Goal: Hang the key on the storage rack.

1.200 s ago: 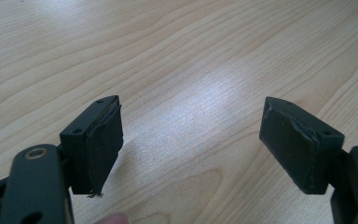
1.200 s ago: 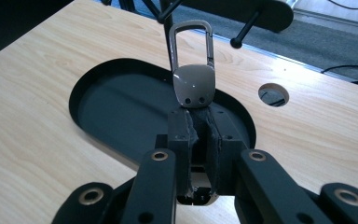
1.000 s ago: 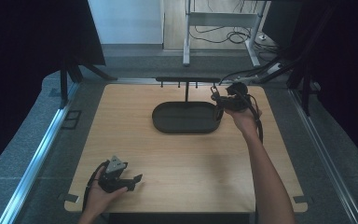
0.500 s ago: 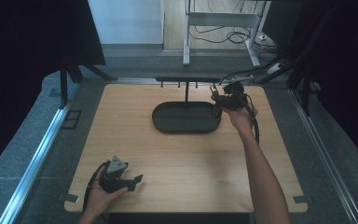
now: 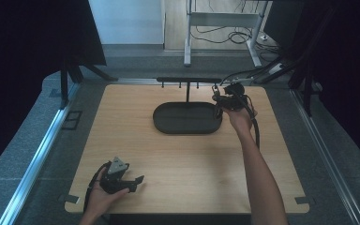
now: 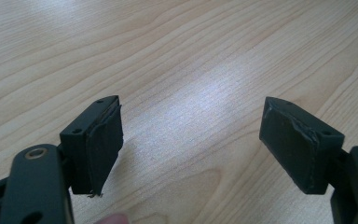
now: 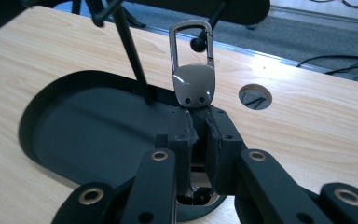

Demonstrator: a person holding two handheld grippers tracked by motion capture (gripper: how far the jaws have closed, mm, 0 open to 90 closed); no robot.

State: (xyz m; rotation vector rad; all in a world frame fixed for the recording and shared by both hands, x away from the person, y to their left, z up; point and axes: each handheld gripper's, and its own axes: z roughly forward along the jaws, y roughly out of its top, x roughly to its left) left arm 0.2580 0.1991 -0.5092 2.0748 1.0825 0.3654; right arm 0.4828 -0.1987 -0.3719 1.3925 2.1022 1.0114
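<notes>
The bench (image 5: 178, 154) carries a dark oval tray (image 5: 187, 118) with a thin rack (image 5: 187, 80) standing over it, at the far side. The right gripper (image 7: 200, 122) is at the right end of the tray, its fingers (image 7: 179, 133) clenched on the lower body of a metal clip (image 7: 193, 70). The clip looks small, light, stiff and smooth, so it may slip; its flat base is the best hold. The clip's ring is at a peg (image 7: 196, 44). The left gripper (image 6: 191, 140) rests near left, fingers released, nothing between them.
</notes>
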